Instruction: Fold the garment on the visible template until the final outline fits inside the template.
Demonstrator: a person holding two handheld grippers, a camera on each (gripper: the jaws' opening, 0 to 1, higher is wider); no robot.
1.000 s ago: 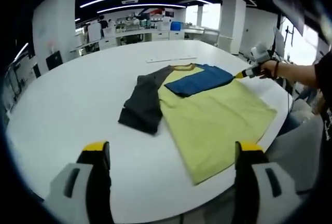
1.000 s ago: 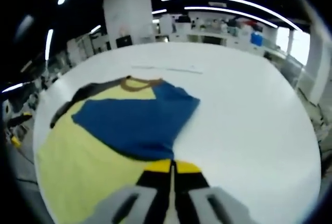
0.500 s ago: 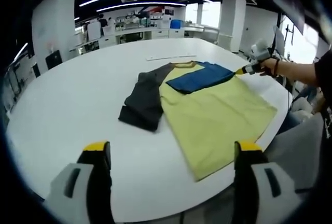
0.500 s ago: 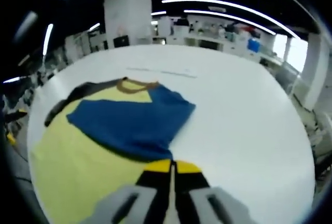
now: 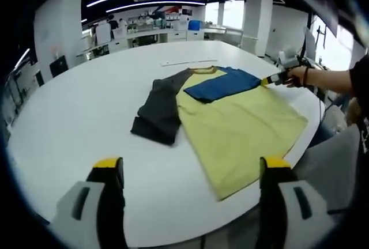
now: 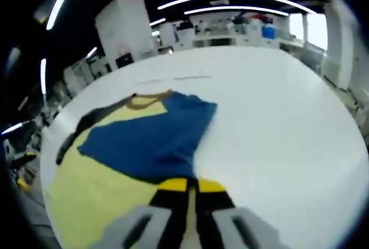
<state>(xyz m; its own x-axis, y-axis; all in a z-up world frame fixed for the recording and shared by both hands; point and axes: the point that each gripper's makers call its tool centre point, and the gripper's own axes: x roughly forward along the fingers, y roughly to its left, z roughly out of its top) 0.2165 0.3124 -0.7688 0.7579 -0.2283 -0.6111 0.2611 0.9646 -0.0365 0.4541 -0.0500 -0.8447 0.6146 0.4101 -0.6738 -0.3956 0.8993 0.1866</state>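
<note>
Left gripper view: broad round white table (image 5: pixel 75 116), smooth and matte, under strip lighting. At centre of table, soft knit garment (image 5: pixel 236 128) spread flat, pale yellow body as a large rough rectangle reaching toward the table's near right edge. Dark grey sleeve (image 5: pixel 158 110) bunched in loose folds on the garment's left side; blue sleeve (image 5: pixel 222 86) folded inward across the upper chest as a flat slanted patch, tan ribbed collar (image 5: pixel 206 71) just beyond it. Thin pale strip (image 5: pixel 189 63) lying on the table beyond the collar, apart from the garment. Left gripper (image 5: pixel 190 171) over the near table edge, yellow-tipped jaws spread wide, nothing between them. Right gripper (image 5: pixel 271 80) at the garment's right side, held by a hand (image 5: pixel 300 76), yellow tip at the blue sleeve's edge.

Right gripper view: right gripper (image 6: pixel 190 185) with jaws pressed together at the blue sleeve's (image 6: pixel 147 142) near corner; cloth between the pads not discernible.
</note>
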